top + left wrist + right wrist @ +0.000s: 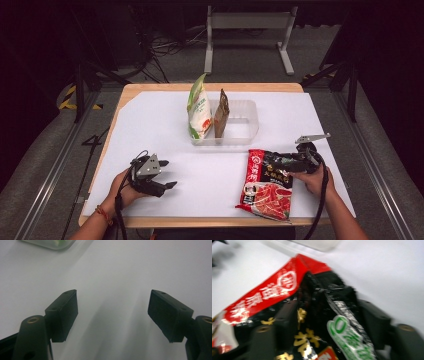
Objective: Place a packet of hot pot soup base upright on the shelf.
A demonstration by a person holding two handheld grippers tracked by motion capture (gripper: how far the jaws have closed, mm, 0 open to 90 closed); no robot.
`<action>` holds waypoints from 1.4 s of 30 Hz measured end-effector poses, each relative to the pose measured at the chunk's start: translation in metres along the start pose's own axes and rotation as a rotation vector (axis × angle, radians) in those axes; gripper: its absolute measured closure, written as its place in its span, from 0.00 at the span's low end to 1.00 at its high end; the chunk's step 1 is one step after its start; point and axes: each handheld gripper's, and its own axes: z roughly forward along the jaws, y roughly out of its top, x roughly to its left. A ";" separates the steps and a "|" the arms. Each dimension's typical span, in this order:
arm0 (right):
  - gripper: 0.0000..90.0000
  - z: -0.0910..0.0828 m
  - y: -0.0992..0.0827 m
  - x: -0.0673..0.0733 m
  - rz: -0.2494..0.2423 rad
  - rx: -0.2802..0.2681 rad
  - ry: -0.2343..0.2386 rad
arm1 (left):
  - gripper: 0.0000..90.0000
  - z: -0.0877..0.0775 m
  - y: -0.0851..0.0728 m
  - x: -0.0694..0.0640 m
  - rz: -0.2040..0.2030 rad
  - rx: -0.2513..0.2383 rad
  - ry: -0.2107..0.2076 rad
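Glossy red-and-black foil food pouch (pixel 266 184) lying flat on the white tabletop (pixel 165 120), in front of the clear plastic tray (pixel 243 123), long axis running from near edge toward the tray. Upper right corner pinched between right gripper (pixel 295 162) fingers (pixel 285 322), crumpling it. Left gripper (pixel 167 175) fingers (pixel 63 315) spread wide, empty.

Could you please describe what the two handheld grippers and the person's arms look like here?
Both grippers, left gripper and right gripper, are black with two flat rectangular jaws showing small screw holes and brass-coloured pivots. Each carries a grey three-cornered plate on top and trails a black cable. The forearms are bare; the left wrist wears a red-and-orange bracelet.
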 end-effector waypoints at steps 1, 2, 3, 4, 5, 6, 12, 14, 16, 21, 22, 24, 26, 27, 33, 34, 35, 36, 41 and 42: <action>0.53 0.000 0.000 -0.001 0.015 -0.004 0.004 | 0.28 0.000 0.000 0.000 0.003 0.003 0.002; 0.57 0.000 0.000 -0.003 0.029 -0.006 0.012 | 0.28 0.000 0.000 0.000 0.004 0.005 0.004; 0.61 -0.001 0.000 -0.005 0.043 -0.010 0.022 | 0.28 0.001 0.000 0.000 0.003 0.006 0.006; 0.65 -0.001 -0.001 -0.007 0.056 -0.013 0.036 | 0.28 0.001 0.000 0.000 0.005 0.008 0.008; 0.70 -0.002 -0.001 -0.009 0.065 -0.022 0.049 | 0.28 0.001 0.000 0.000 0.005 0.008 0.008; 0.74 -0.003 -0.002 -0.010 0.065 -0.035 0.057 | 0.28 0.001 0.000 0.000 0.005 0.008 0.007; 0.92 -0.013 -0.005 -0.015 0.093 -0.113 0.142 | 0.28 0.001 0.000 0.000 -0.003 0.008 0.009; 0.95 -0.016 -0.006 -0.015 0.094 -0.131 0.163 | 0.28 0.001 0.000 0.001 0.000 0.009 0.011; 0.96 -0.020 -0.005 -0.013 0.085 -0.138 0.170 | 0.28 0.002 0.000 0.001 -0.001 0.009 0.010; 0.97 -0.030 0.001 -0.001 0.029 -0.183 0.169 | 0.27 0.001 0.001 0.001 -0.001 0.008 0.012; 0.98 -0.031 0.002 0.001 0.023 -0.187 0.165 | 0.27 0.001 0.001 0.001 -0.001 0.007 0.013; 0.98 -0.033 0.003 0.004 0.013 -0.199 0.169 | 0.27 0.001 0.000 0.001 -0.002 0.007 0.014; 0.98 -0.036 0.005 0.008 0.000 -0.205 0.162 | 0.27 0.001 0.000 0.001 -0.002 0.005 0.015; 0.98 -0.036 0.005 0.008 0.000 -0.205 0.162 | 0.27 0.001 0.000 0.001 -0.002 0.005 0.015; 0.98 -0.040 0.008 0.015 -0.030 -0.224 0.149 | 0.27 -0.001 0.000 0.001 0.000 0.004 0.020; 0.98 -0.040 0.007 0.016 -0.031 -0.234 0.145 | 0.27 -0.001 0.000 0.001 0.001 0.003 0.022; 0.98 -0.041 0.008 0.018 -0.035 -0.239 0.138 | 0.27 -0.002 -0.001 0.001 0.000 0.005 0.025; 0.98 -0.042 0.008 0.020 -0.051 -0.246 0.131 | 0.27 -0.002 -0.001 0.001 0.001 0.006 0.027; 0.98 -0.047 0.011 0.028 -0.068 -0.278 0.148 | 0.27 -0.002 0.000 0.001 0.003 0.005 0.029; 0.98 -0.048 0.012 0.030 -0.073 -0.281 0.148 | 0.27 -0.002 0.000 0.000 0.002 0.005 0.030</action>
